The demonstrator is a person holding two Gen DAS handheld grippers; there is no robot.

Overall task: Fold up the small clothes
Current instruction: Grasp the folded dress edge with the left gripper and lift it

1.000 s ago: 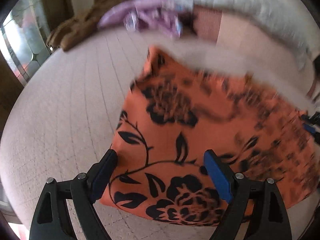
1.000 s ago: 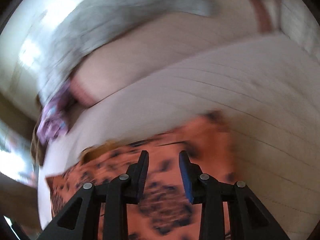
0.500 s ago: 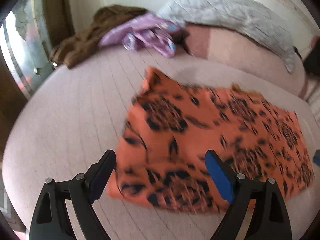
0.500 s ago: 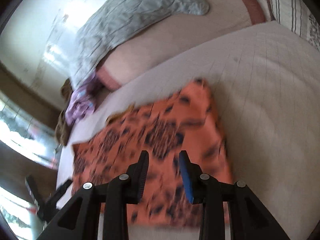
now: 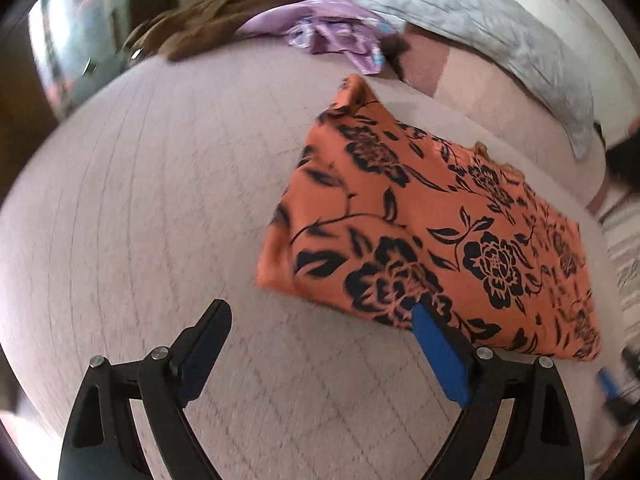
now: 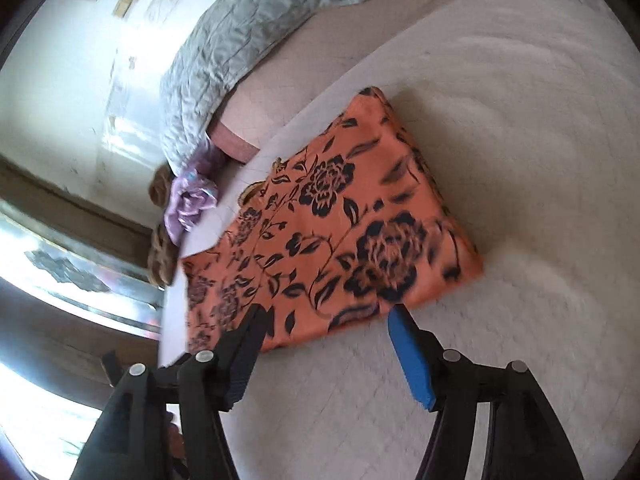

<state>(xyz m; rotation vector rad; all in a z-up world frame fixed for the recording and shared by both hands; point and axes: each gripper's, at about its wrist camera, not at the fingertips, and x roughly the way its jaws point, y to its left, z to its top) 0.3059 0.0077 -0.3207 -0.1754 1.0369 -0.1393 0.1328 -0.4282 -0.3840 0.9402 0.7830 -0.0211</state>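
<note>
Orange floral garment point(image 5: 432, 220) lies flat on the bed point(image 5: 160, 200), already folded into a rough rectangle with a doubled edge on its near-left side. Seen from the right wrist view the same garment point(image 6: 328, 232) sits mid-bed, its far corner pointing toward the grey pillow point(image 6: 248, 40).

Left tool point(image 5: 320, 344): jaws spread wide, nothing between them, hanging over bare bedcover just near-left of the garment's near edge; its blue pad overlaps the cloth edge in view, contact not certain. Right tool point(image 6: 326, 346): jaws also spread wide and empty, poised at the garment's near edge.

Far side of the bed: a purple garment point(image 5: 332, 36) heaped beside a brown garment point(image 5: 224, 12), both well apart from the orange piece.

Judgement: one fold looks done; another fold or a move aside probably comes next.

Risks from here:
- Thin, slippery-looking fabric; a pinch on the top layer alone would peel the fold open.
- Soft bedcover may bunch into the jaws along with the cloth.
- Uneven lift between the two tools would skew the edges.
- Motion blur in both views suggests quick movement; a rushed grab could miss the edge.
</note>
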